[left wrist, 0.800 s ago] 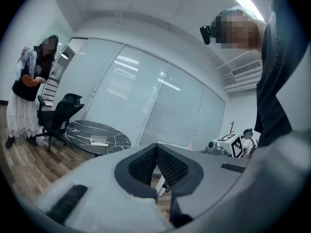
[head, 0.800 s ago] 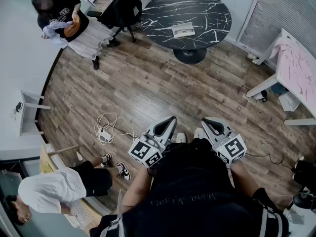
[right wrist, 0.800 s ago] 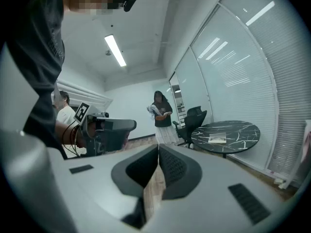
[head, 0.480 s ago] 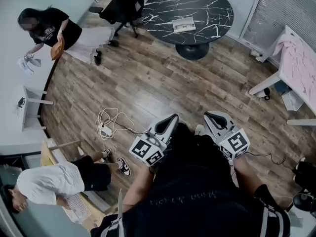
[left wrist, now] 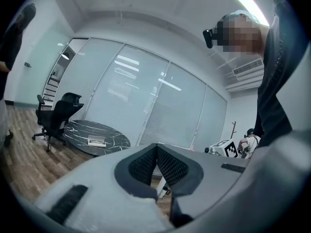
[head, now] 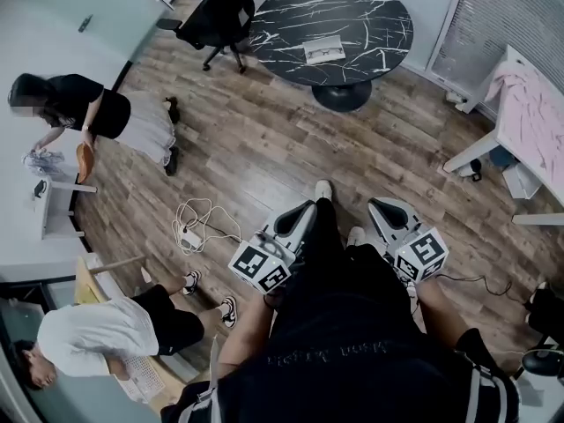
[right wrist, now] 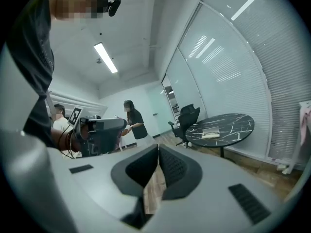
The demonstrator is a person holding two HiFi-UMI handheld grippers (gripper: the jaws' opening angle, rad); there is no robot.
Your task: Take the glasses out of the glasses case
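The glasses case [head: 322, 51] is a pale flat box lying on the round black marble table [head: 352, 11] at the far side of the room; whether it holds glasses cannot be seen from here. It also appears small in the left gripper view as the case [left wrist: 96, 141] on the table [left wrist: 109, 135], and in the right gripper view as the case [right wrist: 211, 134] on the table [right wrist: 233, 123]. My left gripper [head: 304, 210] and right gripper [head: 377, 206] are held close to my body, far from the table. Both are shut and hold nothing.
A black office chair [head: 216, 16] stands left of the table. One person [head: 97, 117] bends over a small white table [head: 53, 201]; another [head: 106, 329] sits at bottom left. A cable and power strip [head: 189, 232] lie on the wood floor. A white desk with pink cloth [head: 529, 122] is at right.
My foot has stepped forward between the grippers. The person in the pale skirt has walked from the top left to the small white table. Both grippers stay shut.
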